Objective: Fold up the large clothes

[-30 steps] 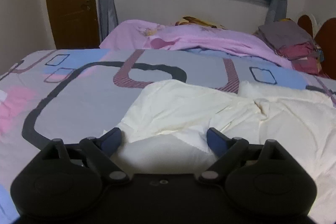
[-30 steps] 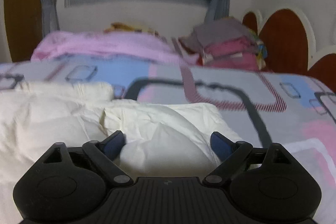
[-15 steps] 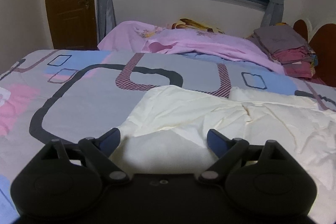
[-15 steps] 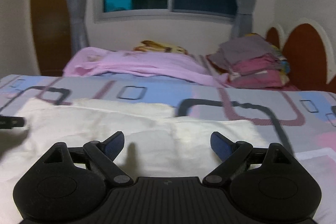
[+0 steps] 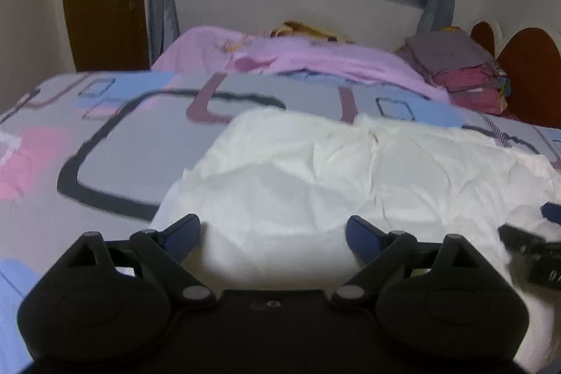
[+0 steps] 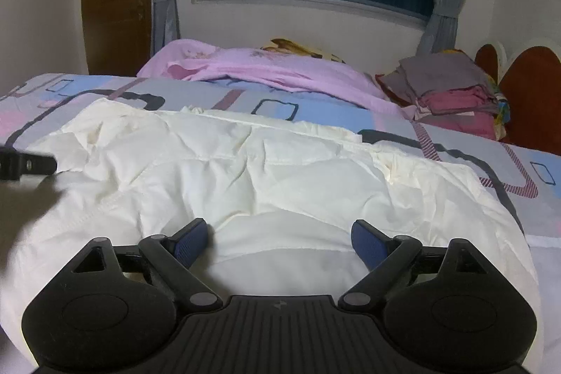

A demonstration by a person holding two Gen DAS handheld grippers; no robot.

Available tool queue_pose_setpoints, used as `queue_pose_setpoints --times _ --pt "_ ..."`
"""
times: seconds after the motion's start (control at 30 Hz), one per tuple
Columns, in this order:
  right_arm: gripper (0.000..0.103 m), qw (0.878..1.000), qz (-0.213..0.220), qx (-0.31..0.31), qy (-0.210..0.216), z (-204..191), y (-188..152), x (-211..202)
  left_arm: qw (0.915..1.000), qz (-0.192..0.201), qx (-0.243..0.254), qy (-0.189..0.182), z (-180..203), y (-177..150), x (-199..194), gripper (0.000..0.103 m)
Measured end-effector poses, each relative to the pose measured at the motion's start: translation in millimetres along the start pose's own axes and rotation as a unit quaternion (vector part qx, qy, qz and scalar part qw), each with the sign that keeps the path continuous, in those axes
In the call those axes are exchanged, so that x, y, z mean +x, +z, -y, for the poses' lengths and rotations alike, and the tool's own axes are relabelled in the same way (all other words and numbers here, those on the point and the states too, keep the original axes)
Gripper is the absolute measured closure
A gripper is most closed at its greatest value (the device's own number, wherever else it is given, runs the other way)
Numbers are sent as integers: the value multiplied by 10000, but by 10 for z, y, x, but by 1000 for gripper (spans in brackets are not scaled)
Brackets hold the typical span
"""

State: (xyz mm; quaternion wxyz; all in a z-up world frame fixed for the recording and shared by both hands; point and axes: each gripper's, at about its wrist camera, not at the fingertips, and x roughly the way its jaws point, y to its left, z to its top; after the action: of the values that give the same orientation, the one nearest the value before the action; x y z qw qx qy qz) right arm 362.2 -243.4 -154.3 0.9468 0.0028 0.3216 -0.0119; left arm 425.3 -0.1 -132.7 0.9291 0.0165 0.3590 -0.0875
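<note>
- The cream garment point(image 6: 266, 177) is big, pale and heavily creased, with stitched seams running across it and a rumpled edge along its far side.
- It lies spread flat over the patterned bedspread point(image 5: 115, 142), which shows grey, blue and pink blocks with dark looping lines.
- The left gripper point(image 5: 273, 230) sits low over the garment's near left part, tilted down toward the bed; its 2 blue-tipped fingers point(image 5: 184, 230) stand wide apart with only slack cloth under the gap, nothing pinched.
- The right gripper point(image 6: 278, 233) hangs over the near middle of the cloth, angled down the same way, jaws equally wide and holding nothing.
- Each tool peeks into the other's view at the side edge, so the 2 are side by side, near each other.
- Behind, a pink blanket point(image 6: 266, 69) and a stack of folded clothes point(image 6: 452, 86) lie by the headboard point(image 6: 529, 93).
</note>
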Motion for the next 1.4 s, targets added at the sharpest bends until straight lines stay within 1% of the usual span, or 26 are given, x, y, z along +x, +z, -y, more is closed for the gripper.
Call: queue_pose_setpoints --times 0.1,0.13,0.2,0.3,0.4,0.53,0.67,0.9,0.93,0.97,1.0,1.23,1.4 --pt "15 9999 132 58 34 -3 7 -85 10000 41 -53 -47 -37 -18 -64 13" --pt "15 9999 126 44 41 2 7 -103 10000 57 -51 -51 -46 -17 -86 13" --pt "15 10000 -18 -59 7 -29 -35 -41 9999 68 -91 -59 -70 -25 -128 12" --pt "15 10000 -46 -77 -14 -34 -59 -33 9998 23 -180 -100 -110 -36 -182 12" --pt "15 9998 99 148 89 4 -12 -127 9997 21 -222 -113 -156 -50 -247 12" --pt "15 9997 192 121 123 -13 -4 -240 9994 4 -346 -60 -260 -91 -327 12" --pt "15 9996 179 144 152 -35 -62 -295 9982 -141 -580 7 -399 -171 -377 12" --pt "16 9994 237 106 207 -119 -95 -385 9965 -288 -776 60 -537 -323 -458 12" --pt "18 9994 245 105 217 -128 -98 -400 9961 -325 -821 69 -553 -344 -462 12" --pt "32 9994 231 104 250 -132 -98 -409 9956 -350 -871 65 -568 -363 -469 12" --pt "36 9994 197 118 253 -138 -99 -410 9949 -383 -927 62 -582 -382 -478 12" --pt "37 9994 216 91 270 -217 -58 -435 9901 -574 -1279 -64 -670 -461 -532 12" --pt "37 9994 233 30 272 -280 5 -409 9821 -768 -1703 -237 -750 -541 -522 11"
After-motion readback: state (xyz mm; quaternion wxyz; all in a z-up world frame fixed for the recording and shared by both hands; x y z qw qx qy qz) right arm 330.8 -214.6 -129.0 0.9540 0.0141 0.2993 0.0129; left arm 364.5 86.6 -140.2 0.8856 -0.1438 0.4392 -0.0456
